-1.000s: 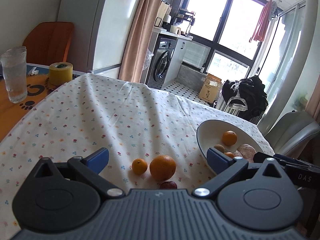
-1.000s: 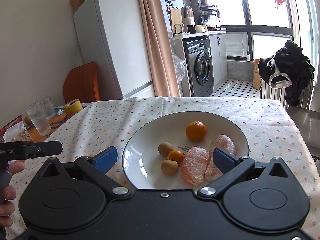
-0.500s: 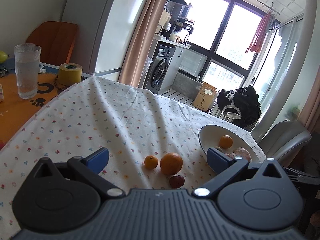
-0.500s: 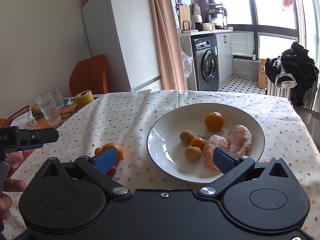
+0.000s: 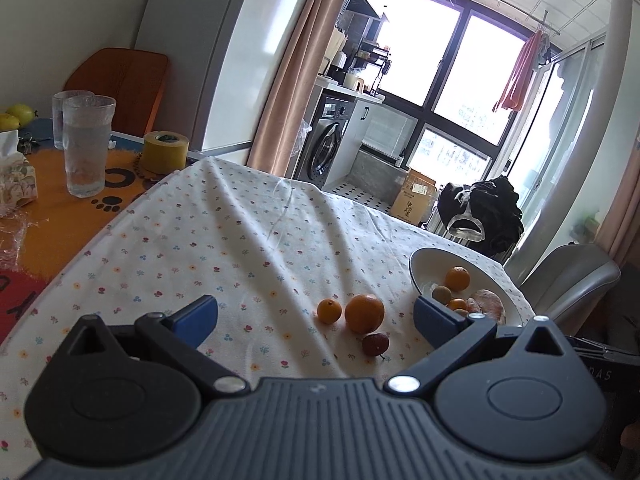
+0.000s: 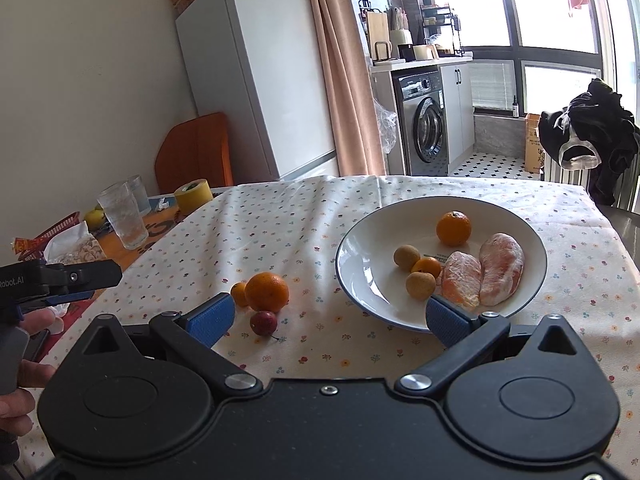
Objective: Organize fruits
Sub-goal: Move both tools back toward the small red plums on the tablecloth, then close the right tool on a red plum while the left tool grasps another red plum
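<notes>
Left tool (image 5: 316,314) up over the flowered cloth (image 5: 224,240) of the tabletop, blue pads spread wide, nothing between them. Right tool (image 6: 328,314) likewise parted and empty, poised at the near rim of the white bowl (image 6: 536,240).

Three fruits out loose on the cloth, left of the bowl: a large orange (image 6: 267,292), a small orange (image 6: 239,294) tucked touching its far-left side, and a dark red fruit (image 6: 263,323) with a thin stalk just in front. Same trio in the left view, sitting between the pads' line of sight: large one (image 5: 364,313), small one (image 5: 329,311), red one (image 5: 375,344).

Inside the bowl: a mandarin (image 6: 453,228) toward the back, two tan round fruits (image 6: 407,257) and (image 6: 420,286), a little orange one (image 6: 430,267) wedged between them, and two peeled citrus halves (image 6: 482,276) side by side on the right.

Writing: "Robot.AI" in white on the black body of the left tool at the right camera's left edge (image 6: 12,282), a hand (image 6: 24,360) gripping below it. "DAS" just readable on dark casing at the left view's right edge (image 5: 600,376). Print on a cardboard box (image 5: 414,198) on the floor too small to read.

Far left: ribbed glass of water (image 5: 86,144) and a yellow tape roll (image 5: 165,152) on an orange mat (image 5: 52,236).
</notes>
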A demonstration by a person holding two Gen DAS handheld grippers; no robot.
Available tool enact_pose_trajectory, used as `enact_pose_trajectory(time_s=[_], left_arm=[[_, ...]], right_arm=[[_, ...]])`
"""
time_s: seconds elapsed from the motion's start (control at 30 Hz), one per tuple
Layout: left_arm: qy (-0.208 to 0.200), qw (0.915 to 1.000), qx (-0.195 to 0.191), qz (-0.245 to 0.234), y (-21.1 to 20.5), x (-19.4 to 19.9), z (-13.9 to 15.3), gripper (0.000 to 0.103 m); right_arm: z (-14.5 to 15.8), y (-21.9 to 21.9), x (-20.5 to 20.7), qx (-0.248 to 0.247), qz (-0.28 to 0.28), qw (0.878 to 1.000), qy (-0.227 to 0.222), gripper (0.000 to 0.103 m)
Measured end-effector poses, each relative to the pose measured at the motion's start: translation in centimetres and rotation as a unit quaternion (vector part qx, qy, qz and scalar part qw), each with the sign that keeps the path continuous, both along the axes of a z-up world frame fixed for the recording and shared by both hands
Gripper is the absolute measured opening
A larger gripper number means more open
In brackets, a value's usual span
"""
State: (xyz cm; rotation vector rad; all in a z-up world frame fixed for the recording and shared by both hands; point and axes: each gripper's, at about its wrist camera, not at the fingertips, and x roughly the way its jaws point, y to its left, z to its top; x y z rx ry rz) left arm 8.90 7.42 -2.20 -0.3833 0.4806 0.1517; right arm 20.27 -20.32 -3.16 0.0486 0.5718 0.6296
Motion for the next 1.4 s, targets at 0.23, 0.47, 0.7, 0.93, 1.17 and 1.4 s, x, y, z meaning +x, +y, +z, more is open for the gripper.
enact_pose_trajectory(time_s=[0.23,0.47,0.7,0.93,1.17,1.4], left_arm=[[0.02,0.9997,-0.001,0.012,0.9,-0.9,-0.3,0.103],[0.018,0.9998,0.0,-0.002,0.9,-1.5,-1.0,0.103],[0.027,0.9996,0.001,-0.008,0.5,-1.4,-1.8,0.102],[0.039,0.9992,0.005,-0.007,0.4,-1.2,-2.6,0.1],[0.044,0.9989,0.01,-0.015,0.2,-1.0,-3.3,0.096],[0.053,0.9984,0.008,-0.021,-0.2,0.3,-3.8,0.091]], right_arm=[[0.1,0.7,-1.8,-0.013,0.01,1.0,-0.005,0.103],[-0.5,1.0,-2.5,-0.011,0.016,1.0,0.006,0.102],[-1.4,1.9,-2.8,-0.014,0.027,0.999,0.019,0.095],[-2.1,3.4,-3.4,-0.028,0.052,0.998,0.023,0.084],[-3.8,5.1,-2.9,-0.048,0.062,0.996,0.037,0.062],[-5.2,5.3,-2.2,-0.047,0.077,0.994,0.065,0.022]])
